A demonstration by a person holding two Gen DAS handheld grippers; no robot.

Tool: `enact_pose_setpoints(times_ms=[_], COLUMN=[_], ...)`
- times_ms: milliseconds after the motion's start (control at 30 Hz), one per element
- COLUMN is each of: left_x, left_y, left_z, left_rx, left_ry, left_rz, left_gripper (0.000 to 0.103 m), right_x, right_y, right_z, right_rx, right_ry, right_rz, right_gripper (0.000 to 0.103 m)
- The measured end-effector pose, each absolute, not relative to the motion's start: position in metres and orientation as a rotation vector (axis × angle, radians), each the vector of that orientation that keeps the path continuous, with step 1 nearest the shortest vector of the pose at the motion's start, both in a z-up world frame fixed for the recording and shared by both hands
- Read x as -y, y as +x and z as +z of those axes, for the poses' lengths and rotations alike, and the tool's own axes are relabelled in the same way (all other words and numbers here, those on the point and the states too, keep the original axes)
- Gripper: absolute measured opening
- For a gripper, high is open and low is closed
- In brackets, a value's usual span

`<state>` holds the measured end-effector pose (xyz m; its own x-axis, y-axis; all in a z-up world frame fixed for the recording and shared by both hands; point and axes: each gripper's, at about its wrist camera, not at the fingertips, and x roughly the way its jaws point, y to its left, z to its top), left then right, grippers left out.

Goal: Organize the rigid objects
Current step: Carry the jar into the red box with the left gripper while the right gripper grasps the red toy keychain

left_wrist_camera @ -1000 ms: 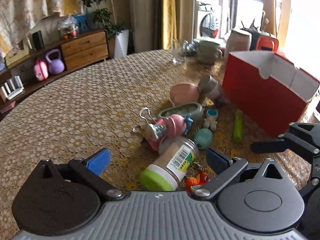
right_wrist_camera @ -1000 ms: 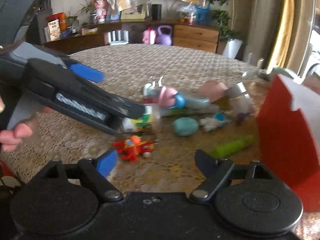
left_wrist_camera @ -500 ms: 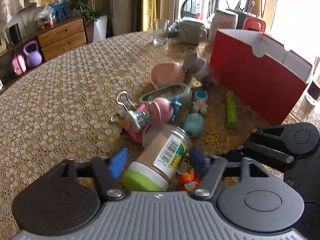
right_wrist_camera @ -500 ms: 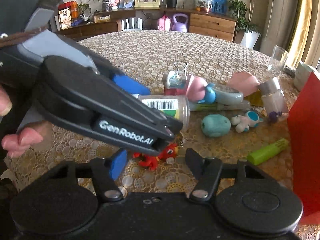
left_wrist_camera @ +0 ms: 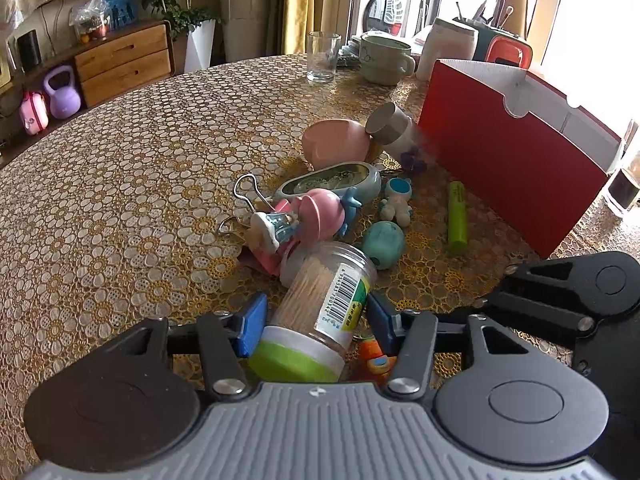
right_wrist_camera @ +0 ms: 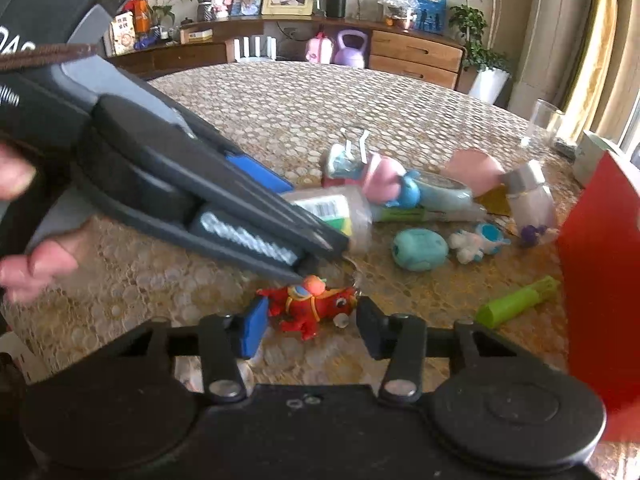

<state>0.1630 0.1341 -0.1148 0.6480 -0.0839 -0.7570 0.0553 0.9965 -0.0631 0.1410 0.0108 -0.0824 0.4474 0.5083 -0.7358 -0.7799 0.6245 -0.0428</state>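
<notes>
Progress: early – red box (left_wrist_camera: 516,176) shows nothing inside from here | left gripper (left_wrist_camera: 316,320) pads flank the toothpick jar (left_wrist_camera: 320,312), contact unclear – cannot tell if pinched | right gripper (right_wrist_camera: 308,324) spread around the red toy keychain (right_wrist_camera: 308,304) | about 9 more items lie loose left of the box.
</notes>
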Motion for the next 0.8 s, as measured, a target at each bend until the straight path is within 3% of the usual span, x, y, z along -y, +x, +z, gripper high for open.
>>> enact_pose_setpoints(times_ms=[100, 800], left_x=[-0.133, -0.112], left_y=[0.158, 0.135], left_z=[-0.111, -0.084], left_rx=[-0.855, -0.858], left_ry=[-0.035, -0.059], left_rz=[-0.07, -0.021], left_gripper=[0.047, 0.044], right_x=[0.004, 0.094], right_y=[0.138, 0.134], right_z=[-0.079, 0.019], right_rx=[-0.758, -0.669], right_ry=[-0.39, -0.215], right_rz=[0.805, 0.707], right_gripper=[0.047, 0.047])
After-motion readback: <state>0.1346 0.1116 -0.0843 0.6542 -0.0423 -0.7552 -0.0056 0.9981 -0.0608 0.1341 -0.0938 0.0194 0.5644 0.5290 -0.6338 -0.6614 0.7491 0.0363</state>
